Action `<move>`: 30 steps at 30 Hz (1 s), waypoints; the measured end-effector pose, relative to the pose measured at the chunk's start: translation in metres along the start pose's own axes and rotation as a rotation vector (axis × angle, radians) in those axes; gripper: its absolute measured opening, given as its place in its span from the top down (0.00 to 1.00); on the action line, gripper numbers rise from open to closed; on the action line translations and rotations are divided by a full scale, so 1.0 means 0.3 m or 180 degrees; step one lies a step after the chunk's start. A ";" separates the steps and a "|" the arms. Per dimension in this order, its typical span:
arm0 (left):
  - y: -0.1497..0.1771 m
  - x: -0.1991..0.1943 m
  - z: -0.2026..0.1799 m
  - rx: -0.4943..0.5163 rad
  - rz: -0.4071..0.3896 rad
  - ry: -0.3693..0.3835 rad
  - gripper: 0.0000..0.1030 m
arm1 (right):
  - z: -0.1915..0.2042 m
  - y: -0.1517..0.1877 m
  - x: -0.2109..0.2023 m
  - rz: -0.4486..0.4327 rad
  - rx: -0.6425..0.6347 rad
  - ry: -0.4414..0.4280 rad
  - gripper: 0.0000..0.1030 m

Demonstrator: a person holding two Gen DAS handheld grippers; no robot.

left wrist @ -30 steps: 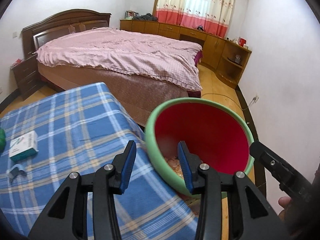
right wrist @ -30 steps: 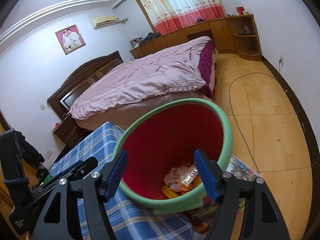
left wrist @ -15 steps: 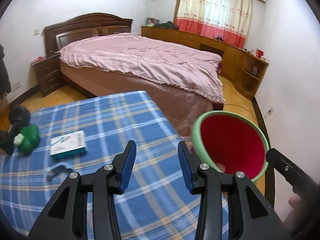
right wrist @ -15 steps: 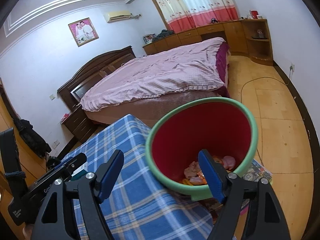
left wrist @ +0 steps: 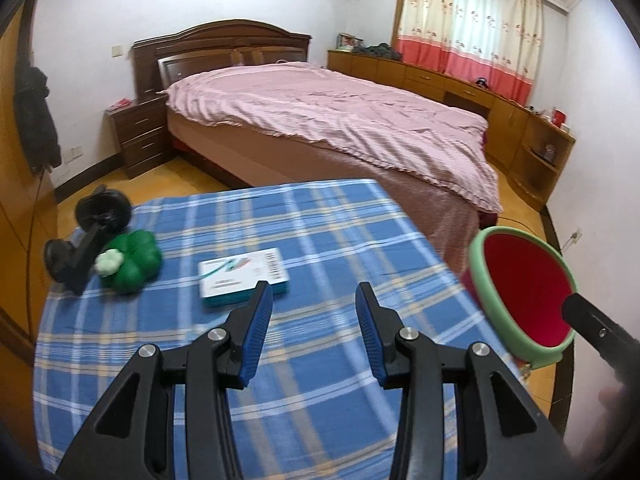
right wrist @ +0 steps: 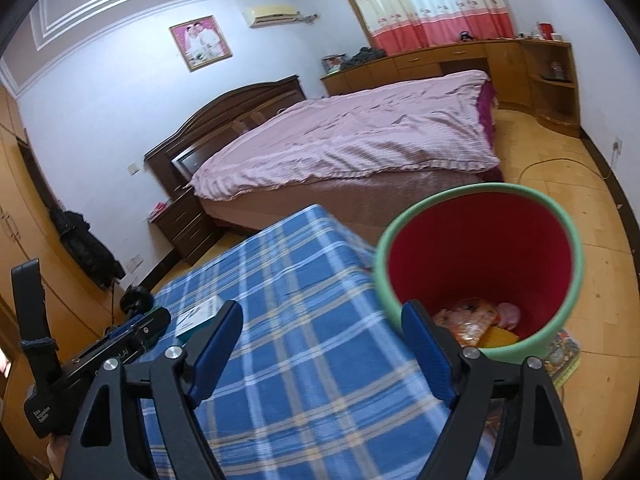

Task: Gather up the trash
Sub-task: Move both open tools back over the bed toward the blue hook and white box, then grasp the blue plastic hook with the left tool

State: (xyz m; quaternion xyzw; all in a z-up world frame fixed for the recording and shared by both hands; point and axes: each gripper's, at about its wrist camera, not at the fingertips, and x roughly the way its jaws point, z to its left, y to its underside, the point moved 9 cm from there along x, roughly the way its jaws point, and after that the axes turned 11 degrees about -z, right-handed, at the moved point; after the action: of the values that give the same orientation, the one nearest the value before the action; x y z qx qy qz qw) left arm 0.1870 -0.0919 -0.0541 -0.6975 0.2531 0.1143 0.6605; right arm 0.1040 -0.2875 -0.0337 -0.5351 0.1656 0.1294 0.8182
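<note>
A red bin with a green rim (left wrist: 524, 292) stands on the floor beside the table's right edge; in the right wrist view (right wrist: 480, 264) it holds wrappers and other trash (right wrist: 472, 322). A white and teal box (left wrist: 243, 276) lies on the blue plaid tablecloth (left wrist: 328, 236). My left gripper (left wrist: 314, 330) is open and empty above the cloth, just in front of the box. My right gripper (right wrist: 320, 354) is open and empty over the table's right edge, next to the bin. The left gripper's body also shows in the right wrist view (right wrist: 100, 354).
A green plush toy (left wrist: 130, 260) and a black dumbbell-like object (left wrist: 86, 236) lie at the table's left edge. A bed with a pink cover (left wrist: 328, 120) stands beyond the table. A magazine (right wrist: 562, 356) lies on the floor under the bin.
Both grippers have pulled back from the bin and swung left over the table. The bin has slid to the right of both views; the box, toy and black object have come into the left view.
</note>
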 end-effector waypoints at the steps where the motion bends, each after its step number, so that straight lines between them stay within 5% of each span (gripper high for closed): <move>1: 0.005 0.001 0.031 -0.0008 0.0018 -0.0041 0.58 | 0.020 0.007 0.010 0.0022 -0.0013 -0.0029 0.18; 15: 0.105 0.108 0.285 -0.0054 0.0339 -0.0320 0.58 | 0.194 0.099 0.166 0.0308 -0.0239 -0.0183 0.17; 30: 0.209 0.251 0.326 0.0034 0.0767 -0.0128 0.58 | 0.209 0.183 0.249 0.0551 -0.0288 -0.0171 0.17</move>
State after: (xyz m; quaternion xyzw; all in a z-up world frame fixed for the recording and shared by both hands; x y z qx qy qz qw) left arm 0.2362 -0.0112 -0.1552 -0.6561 0.3224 0.2054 0.6506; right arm 0.1591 -0.2058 -0.0868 -0.5516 0.1832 0.2212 0.7831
